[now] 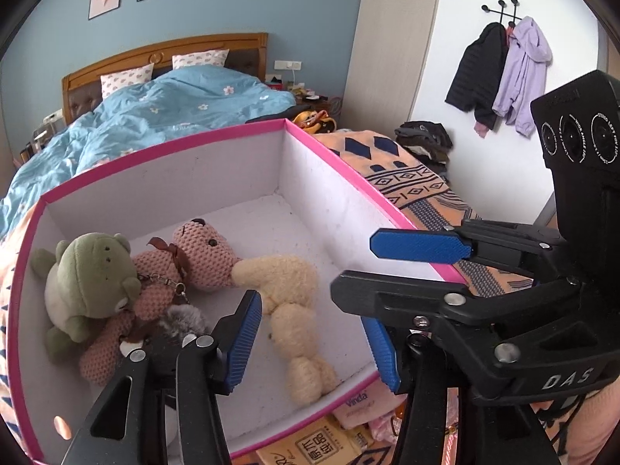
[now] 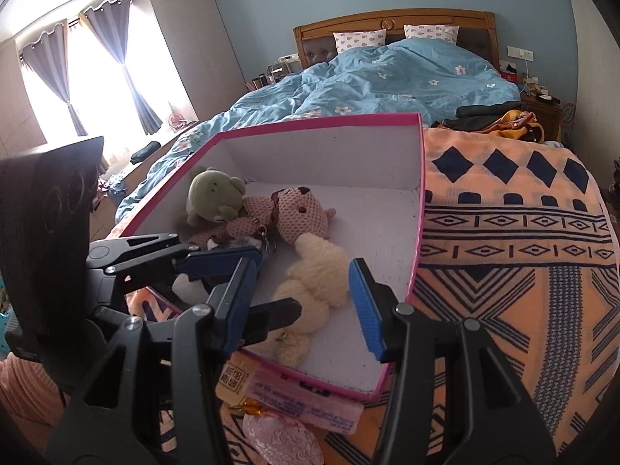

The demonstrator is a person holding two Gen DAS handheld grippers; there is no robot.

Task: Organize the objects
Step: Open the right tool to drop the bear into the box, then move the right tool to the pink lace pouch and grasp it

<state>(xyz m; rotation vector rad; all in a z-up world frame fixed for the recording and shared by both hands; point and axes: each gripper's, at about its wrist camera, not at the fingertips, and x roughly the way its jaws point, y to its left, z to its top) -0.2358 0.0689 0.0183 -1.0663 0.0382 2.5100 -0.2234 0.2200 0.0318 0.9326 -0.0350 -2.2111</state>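
In the left wrist view your left gripper (image 1: 310, 343) stands open and empty over the pink-rimmed white cardboard box (image 1: 217, 137), where the cream fluffy plush toy (image 1: 288, 302) lies beside the pink knitted bear (image 1: 186, 267). In the right wrist view your right gripper (image 2: 306, 308) also holds nothing, jaws apart above the near box edge. The toys seem placed, so next you should fetch the tissue packet (image 2: 306, 399) lying near, outside the box.

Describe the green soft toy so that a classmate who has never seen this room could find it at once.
Find the pink-rimmed white box on the patterned blanket. Three plush toys lie inside. The green soft toy sits leftmost, against the pink knitted bear; the only olive one, smooth not knitted or fluffy.
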